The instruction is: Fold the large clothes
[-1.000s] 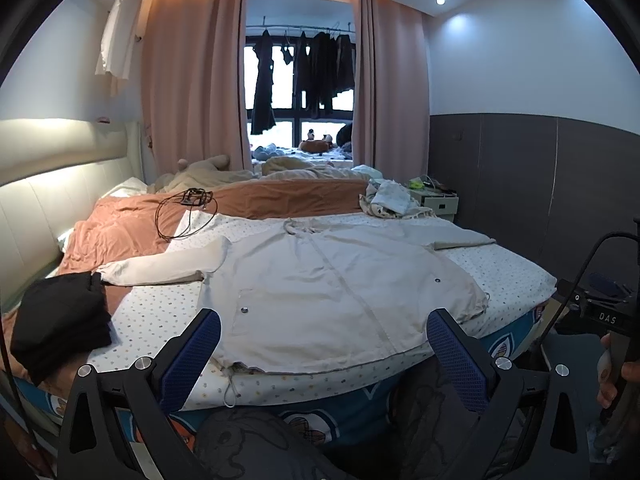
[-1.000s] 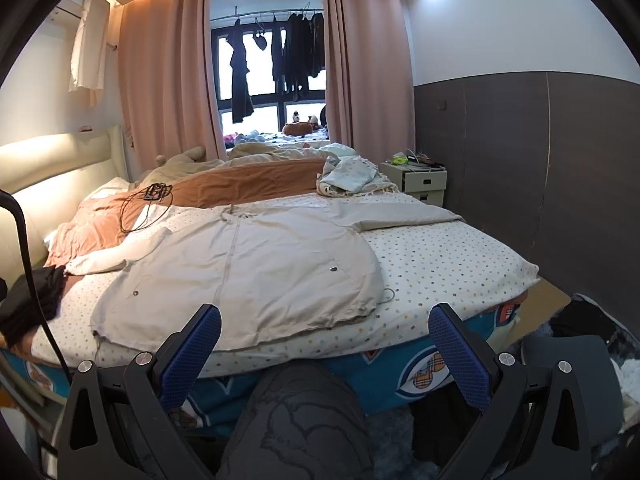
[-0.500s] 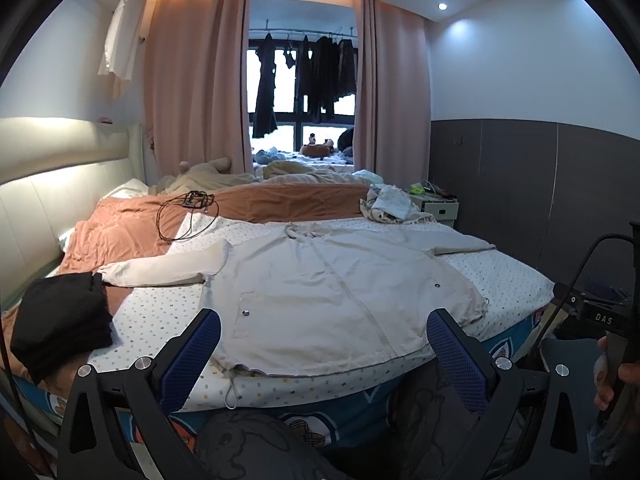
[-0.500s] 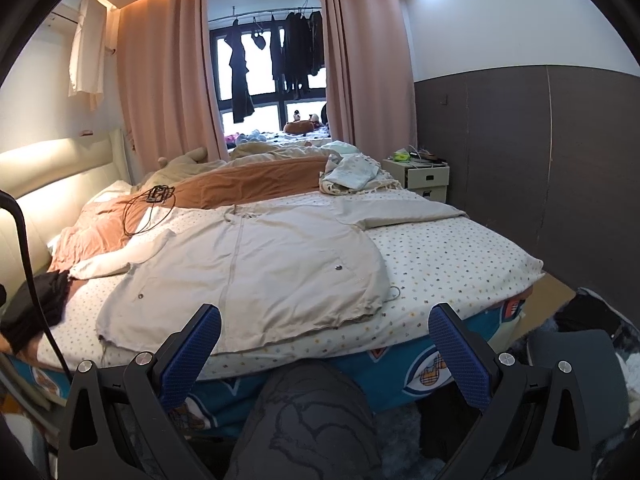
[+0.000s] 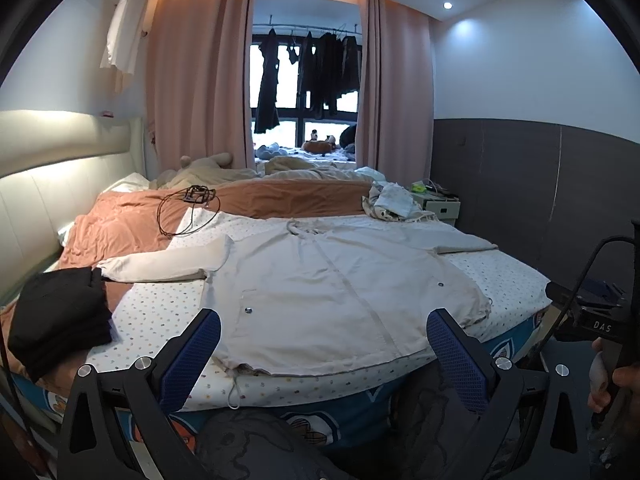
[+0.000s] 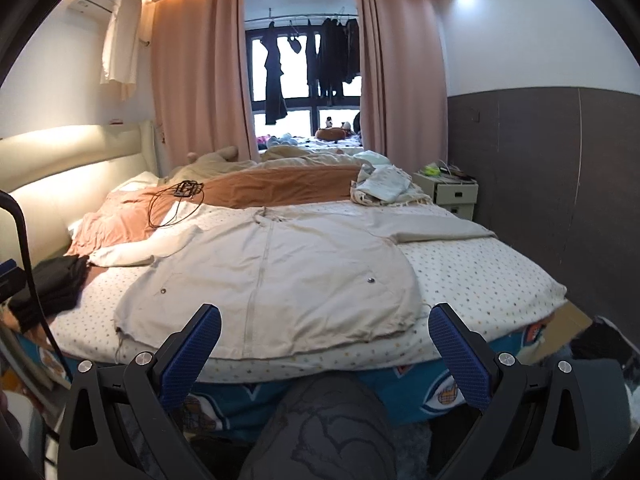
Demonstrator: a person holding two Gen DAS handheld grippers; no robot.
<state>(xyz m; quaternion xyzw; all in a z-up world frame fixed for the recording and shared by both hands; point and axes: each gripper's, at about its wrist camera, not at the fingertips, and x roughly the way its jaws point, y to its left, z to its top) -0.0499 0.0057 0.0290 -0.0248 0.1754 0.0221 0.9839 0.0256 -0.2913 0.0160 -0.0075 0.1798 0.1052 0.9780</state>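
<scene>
A large cream-beige zip-front jacket (image 5: 320,280) lies spread flat, front up, on the polka-dot white bedsheet (image 5: 160,312) near the bed's near edge, sleeves stretched out to left and right. The left gripper (image 5: 320,344) hangs before the hem with its blue-padded fingers (image 5: 192,356) spread wide, holding nothing. The right gripper (image 6: 324,344) is likewise wide apart and empty, short of the jacket (image 6: 276,276). A folded black garment pile (image 5: 56,320) sits at the near left of the bed. A rust-orange quilt (image 5: 280,198) lies bunched at the far side, with a black looped cable (image 5: 184,212) on it. A white bedside drawer cabinet (image 6: 456,194) at the far right carries small clutter on top.
</scene>
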